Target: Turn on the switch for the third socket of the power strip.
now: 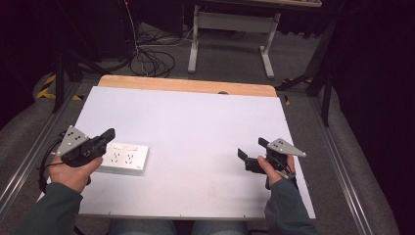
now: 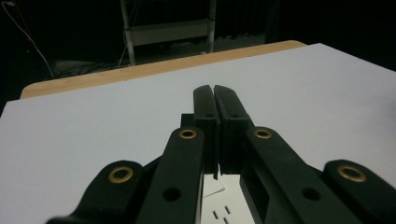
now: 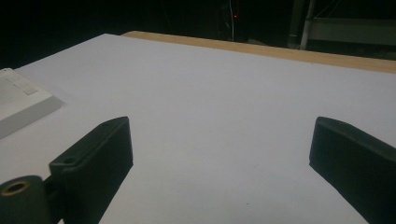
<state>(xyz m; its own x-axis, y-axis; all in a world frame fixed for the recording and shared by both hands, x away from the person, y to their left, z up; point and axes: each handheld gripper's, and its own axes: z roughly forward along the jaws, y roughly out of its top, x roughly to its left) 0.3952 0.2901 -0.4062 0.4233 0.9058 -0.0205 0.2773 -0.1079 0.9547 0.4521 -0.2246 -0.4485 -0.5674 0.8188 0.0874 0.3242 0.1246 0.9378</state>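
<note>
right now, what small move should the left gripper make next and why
Probably open the left gripper first: its jaws are pressed together with nothing between them, right above the white power strip. Shut, it cannot grip the strip. The right gripper already stands open, well apart.

A wooden table [image 1: 186, 84] carried a white board [image 1: 195, 132]. On the board lay a white power strip [image 1: 123, 158], directly beneath the left gripper's fingers [image 1: 105, 137].
</note>
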